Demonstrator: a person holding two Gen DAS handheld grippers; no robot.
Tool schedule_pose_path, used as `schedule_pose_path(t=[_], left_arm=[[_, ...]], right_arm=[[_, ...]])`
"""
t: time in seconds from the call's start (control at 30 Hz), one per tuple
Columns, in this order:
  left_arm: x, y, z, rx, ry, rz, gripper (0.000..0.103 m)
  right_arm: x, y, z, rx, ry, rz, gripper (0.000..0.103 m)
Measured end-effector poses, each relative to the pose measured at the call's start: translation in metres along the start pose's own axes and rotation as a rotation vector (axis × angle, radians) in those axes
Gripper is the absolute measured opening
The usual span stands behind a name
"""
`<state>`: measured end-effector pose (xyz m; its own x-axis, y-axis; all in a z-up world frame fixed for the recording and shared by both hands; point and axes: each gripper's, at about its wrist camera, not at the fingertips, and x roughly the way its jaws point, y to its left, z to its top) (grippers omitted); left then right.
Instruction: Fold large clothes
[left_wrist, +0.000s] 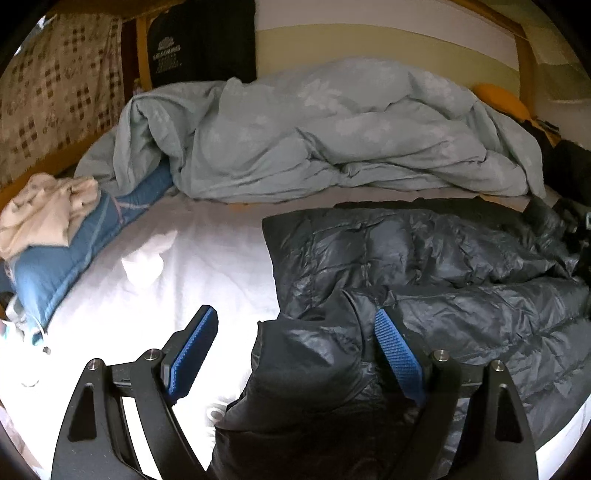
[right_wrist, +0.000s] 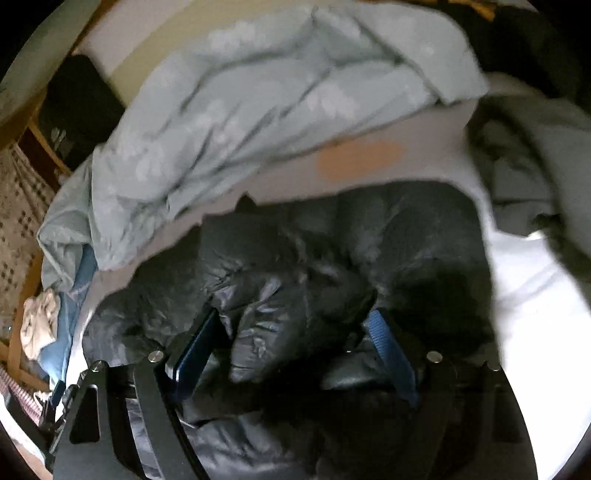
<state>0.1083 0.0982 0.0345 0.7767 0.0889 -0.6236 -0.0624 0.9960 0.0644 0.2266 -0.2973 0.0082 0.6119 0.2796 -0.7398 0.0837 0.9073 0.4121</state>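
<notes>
1. Puffer jacket (left_wrist: 436, 258): black, glossy, quilted; spread on the white sheet (left_wrist: 207, 258), just in front of the pale blue duvet (left_wrist: 314, 136).
2. Left gripper (left_wrist: 295, 343): jaws wide, straddling a loose jacket flap near the hem, nothing clamped. Risk: closing on the slick shell alone, so the layer slides out mid-fold.
3. Right gripper (right_wrist: 295, 339): jaws spread around a bunched puff of jacket (right_wrist: 280, 306); contact unclear in the blur. Risk: thick padding springs back, undoing the fold.
4. Duvet: beside the jacket's far edge. Risk: snagging it during the lift.
</notes>
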Motion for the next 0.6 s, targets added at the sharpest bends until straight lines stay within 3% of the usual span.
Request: schedule_pose_path(t=[0.03,0.07,0.13,0.23,0.3,0.5,0.6], left_arm=[[0.0,0.0,0.0,-0.002,0.001,0.005,0.086],[-0.001,-0.001,0.0,0.008,-0.007,0.021,0.086],[-0.006,-0.005,0.0,0.05,-0.041,0.049,0.086],[-0.023,-0.011,0.002,0.072,-0.117,0.001,0.086],[-0.043,-0.016,0.003,0.083,-0.188,-0.103,0.086],[-0.099,-0.032,-0.008,0.155,-0.376,-0.374,0.091],[-0.116,-0.038,-0.013,0.186,-0.435,-0.461,0.098]], right_arm=[[0.01,0.0,-0.001,0.005,0.039,0.034,0.073],[0.015,-0.002,-0.002,0.02,0.062,0.066,0.044],[0.02,0.001,-0.006,0.032,0.075,0.077,0.015],[-0.001,0.033,-0.014,-0.091,-0.028,0.083,0.012],[-0.021,0.068,-0.024,-0.192,-0.057,0.166,0.011],[-0.067,0.174,-0.052,-0.369,-0.038,0.466,0.011],[-0.077,0.211,-0.065,-0.403,-0.003,0.57,0.011]])
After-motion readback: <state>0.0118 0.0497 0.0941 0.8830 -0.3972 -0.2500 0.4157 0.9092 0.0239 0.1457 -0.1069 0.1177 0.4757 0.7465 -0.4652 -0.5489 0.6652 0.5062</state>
